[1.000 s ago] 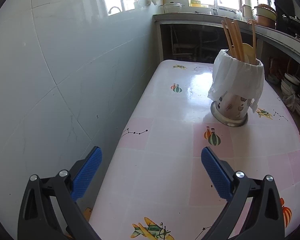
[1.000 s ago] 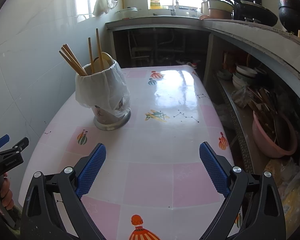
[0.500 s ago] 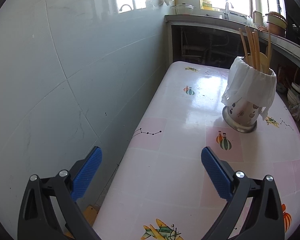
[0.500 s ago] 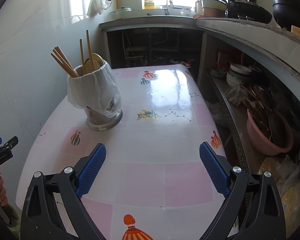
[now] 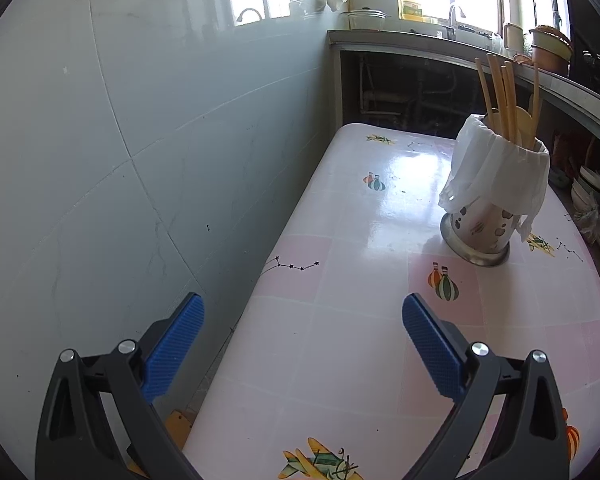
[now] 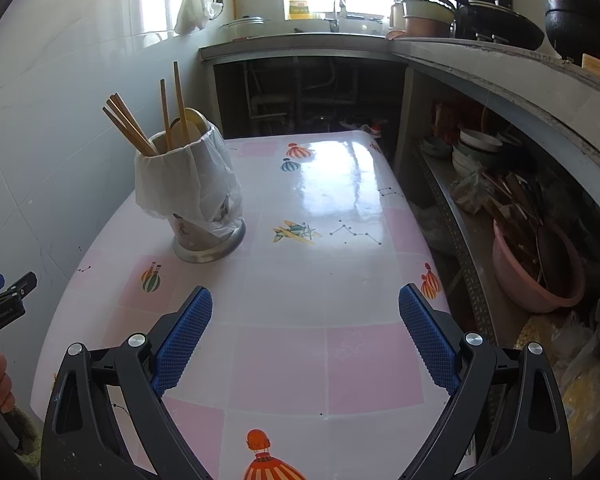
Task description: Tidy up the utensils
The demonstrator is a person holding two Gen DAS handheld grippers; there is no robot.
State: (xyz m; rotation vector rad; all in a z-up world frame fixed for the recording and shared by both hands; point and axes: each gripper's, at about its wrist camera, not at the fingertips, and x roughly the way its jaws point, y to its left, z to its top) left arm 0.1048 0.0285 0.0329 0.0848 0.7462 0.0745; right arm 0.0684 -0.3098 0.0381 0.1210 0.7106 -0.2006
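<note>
Chopsticks and a wooden spoon stand upright in a metal utensil holder draped with a white plastic bag, at left of centre in the right wrist view and at right in the left wrist view. It sits on a glossy pink-and-white table printed with balloons and planes. About 5 chopsticks show, though overlap blurs the count. Both the left gripper and right gripper hover low in frame, blue pads spread wide, holding nothing. A tiled wall fills the left.
</note>
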